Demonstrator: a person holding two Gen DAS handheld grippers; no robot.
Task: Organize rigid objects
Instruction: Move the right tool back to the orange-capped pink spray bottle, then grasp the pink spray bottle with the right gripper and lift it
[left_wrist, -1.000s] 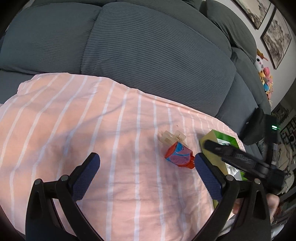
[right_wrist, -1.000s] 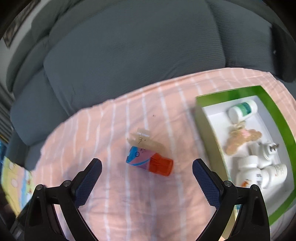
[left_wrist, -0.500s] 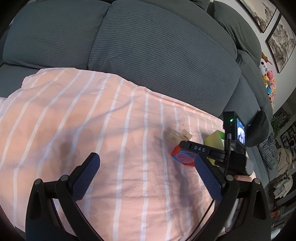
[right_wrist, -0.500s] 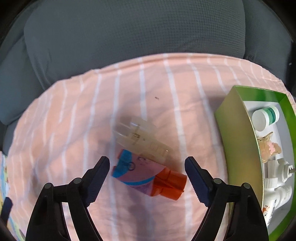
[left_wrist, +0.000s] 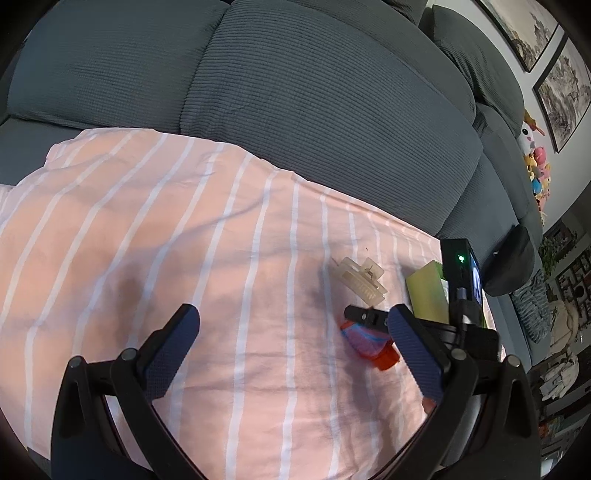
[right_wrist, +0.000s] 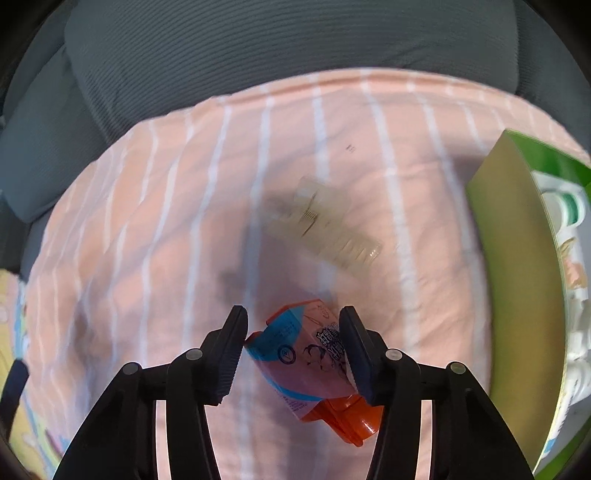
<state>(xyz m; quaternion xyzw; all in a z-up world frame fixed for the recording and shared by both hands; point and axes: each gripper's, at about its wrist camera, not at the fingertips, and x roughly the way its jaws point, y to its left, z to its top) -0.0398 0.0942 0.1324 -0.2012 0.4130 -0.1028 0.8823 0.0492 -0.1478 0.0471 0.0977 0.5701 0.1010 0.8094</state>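
A small pink and blue carton with an orange cap (right_wrist: 308, 360) lies on the pink striped cloth (right_wrist: 166, 221). My right gripper (right_wrist: 295, 350) is closed around it, both pads touching its sides. The carton also shows in the left wrist view (left_wrist: 369, 341), with the right gripper (left_wrist: 373, 317) over it. A translucent cream hair claw clip (right_wrist: 325, 229) lies just beyond the carton, also visible in the left wrist view (left_wrist: 360, 280). My left gripper (left_wrist: 295, 354) is open and empty above the cloth, left of the carton.
A green-walled box (right_wrist: 517, 266) stands right of the carton, holding white bottles and a hair clip. It shows in the left wrist view (left_wrist: 424, 291). Grey sofa cushions (left_wrist: 295, 92) rise behind the cloth. Toys (left_wrist: 535, 166) sit at the far right.
My right gripper moved down and forward onto the carton and closed from wide open to grip it. The left gripper stayed open and shifted slightly.
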